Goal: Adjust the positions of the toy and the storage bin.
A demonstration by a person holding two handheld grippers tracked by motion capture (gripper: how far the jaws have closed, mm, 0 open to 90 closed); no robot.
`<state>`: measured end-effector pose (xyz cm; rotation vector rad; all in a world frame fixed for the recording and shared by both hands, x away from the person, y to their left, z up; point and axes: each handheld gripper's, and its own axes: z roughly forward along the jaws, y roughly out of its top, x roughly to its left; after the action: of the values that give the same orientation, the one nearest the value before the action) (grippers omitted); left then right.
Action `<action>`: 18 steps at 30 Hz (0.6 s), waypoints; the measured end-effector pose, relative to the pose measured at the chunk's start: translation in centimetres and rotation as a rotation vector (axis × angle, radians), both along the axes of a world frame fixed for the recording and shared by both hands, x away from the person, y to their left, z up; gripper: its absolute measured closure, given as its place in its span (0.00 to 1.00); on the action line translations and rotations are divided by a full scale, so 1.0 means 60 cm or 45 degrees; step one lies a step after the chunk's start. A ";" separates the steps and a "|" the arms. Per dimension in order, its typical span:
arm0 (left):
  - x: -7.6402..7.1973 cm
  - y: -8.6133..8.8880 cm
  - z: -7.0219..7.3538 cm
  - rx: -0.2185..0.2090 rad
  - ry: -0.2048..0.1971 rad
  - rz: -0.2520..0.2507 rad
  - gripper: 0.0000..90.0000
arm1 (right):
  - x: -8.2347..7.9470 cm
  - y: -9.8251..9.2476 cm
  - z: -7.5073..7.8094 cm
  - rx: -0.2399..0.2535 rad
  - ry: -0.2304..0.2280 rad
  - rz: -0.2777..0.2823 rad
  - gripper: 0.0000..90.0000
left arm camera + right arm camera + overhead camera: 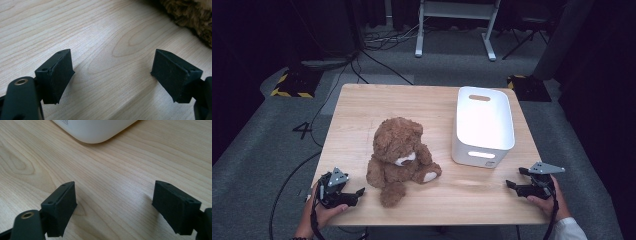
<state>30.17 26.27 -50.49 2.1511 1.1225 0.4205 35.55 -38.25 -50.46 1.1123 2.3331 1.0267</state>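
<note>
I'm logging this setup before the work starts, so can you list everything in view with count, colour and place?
teddy bear: one, brown, sitting left of the table's middle, near the front
bin: one, white, empty, on the right half of the table
table: one, light wood, centre
floor: grey carpet, black cables on it
white frame: one, beyond the table
left hand-held gripper: one, black, front left, jaws open, nothing between them
right hand-held gripper: one, black, front right, jaws open, nothing between them
</note>
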 end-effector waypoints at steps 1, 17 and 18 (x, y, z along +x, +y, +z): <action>0.001 0.000 0.000 0.001 0.000 -0.001 0.19 | 0.000 0.000 0.000 0.000 0.000 0.001 0.21; 0.006 -0.014 0.000 0.006 -0.003 0.039 0.19 | 0.001 -0.003 0.001 -0.017 0.005 0.002 0.17; 0.006 -0.014 0.000 0.008 -0.002 0.039 0.19 | 0.003 -0.005 0.002 -0.019 0.015 0.002 0.17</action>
<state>30.55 25.45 -50.47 2.1406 1.1559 0.4402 35.71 -38.52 -50.36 1.1144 2.3475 1.0046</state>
